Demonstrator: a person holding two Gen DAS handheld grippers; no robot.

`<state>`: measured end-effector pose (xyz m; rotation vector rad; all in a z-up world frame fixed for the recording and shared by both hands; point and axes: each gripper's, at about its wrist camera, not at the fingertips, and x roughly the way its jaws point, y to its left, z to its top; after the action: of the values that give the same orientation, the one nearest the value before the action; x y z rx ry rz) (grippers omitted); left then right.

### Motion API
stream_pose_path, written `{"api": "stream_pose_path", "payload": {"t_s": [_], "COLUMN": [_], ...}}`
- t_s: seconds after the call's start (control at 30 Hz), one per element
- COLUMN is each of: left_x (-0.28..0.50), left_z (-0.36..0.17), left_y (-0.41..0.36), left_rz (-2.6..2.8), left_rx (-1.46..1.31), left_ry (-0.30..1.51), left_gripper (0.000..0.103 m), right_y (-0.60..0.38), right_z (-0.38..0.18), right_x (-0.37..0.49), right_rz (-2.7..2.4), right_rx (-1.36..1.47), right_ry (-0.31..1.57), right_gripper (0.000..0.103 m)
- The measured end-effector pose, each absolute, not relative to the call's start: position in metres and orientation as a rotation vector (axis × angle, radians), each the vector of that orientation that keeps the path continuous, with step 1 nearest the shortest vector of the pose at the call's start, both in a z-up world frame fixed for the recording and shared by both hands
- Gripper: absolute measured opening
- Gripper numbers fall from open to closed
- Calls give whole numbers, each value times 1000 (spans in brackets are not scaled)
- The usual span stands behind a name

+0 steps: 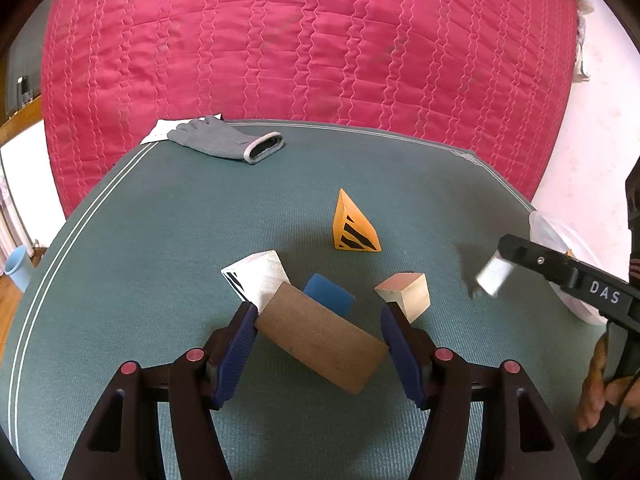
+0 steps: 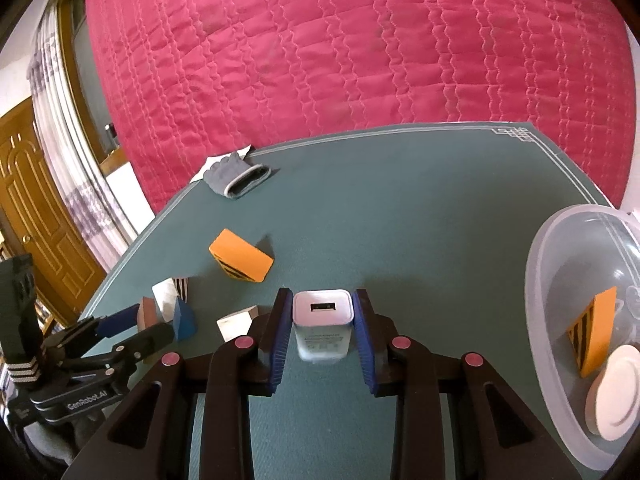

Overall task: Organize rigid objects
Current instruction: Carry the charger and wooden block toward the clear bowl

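Note:
My left gripper (image 1: 318,310) is shut on a brown wooden block (image 1: 320,344), which lies slantwise between the blue pads (image 1: 236,356) just over the green mat (image 1: 160,240). Past it sit a blue block (image 1: 330,294), a white striped block (image 1: 256,274), a pale wooden cube (image 1: 406,294) and an orange striped wedge (image 1: 354,226). My right gripper (image 2: 323,296) is shut on a white USB charger (image 2: 322,308), held above the mat, socket end forward. That charger (image 1: 494,276) shows in the left wrist view at the right. A clear plastic bowl (image 2: 536,280) to the right holds another orange wedge (image 2: 592,332) and a white disc (image 2: 616,396).
A grey glove (image 1: 228,140) lies on a white paper at the mat's far left corner. A red quilted bedspread (image 1: 300,40) rises behind the table. A person's hand (image 1: 600,396) grips the right tool's handle. A wooden door (image 2: 36,208) stands far left.

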<state>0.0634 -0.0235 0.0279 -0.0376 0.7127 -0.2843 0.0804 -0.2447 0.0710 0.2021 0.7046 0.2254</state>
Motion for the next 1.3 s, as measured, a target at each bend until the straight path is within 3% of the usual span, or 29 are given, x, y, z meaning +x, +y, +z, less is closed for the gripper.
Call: {"api": "stream_pose_path", "payload": {"t_s": [1.3], "left_x": [48], "left_z": [32], "left_y": [-53], "left_rz": [-303], "left_rx": [27], "left_ry": [695], "left_gripper": [67], "right_y": [-382], "right_z": [103], "right_x": [19], "right_rz": [1], "right_rx": [363], "right_ry": [618], "right_gripper": [31]}}
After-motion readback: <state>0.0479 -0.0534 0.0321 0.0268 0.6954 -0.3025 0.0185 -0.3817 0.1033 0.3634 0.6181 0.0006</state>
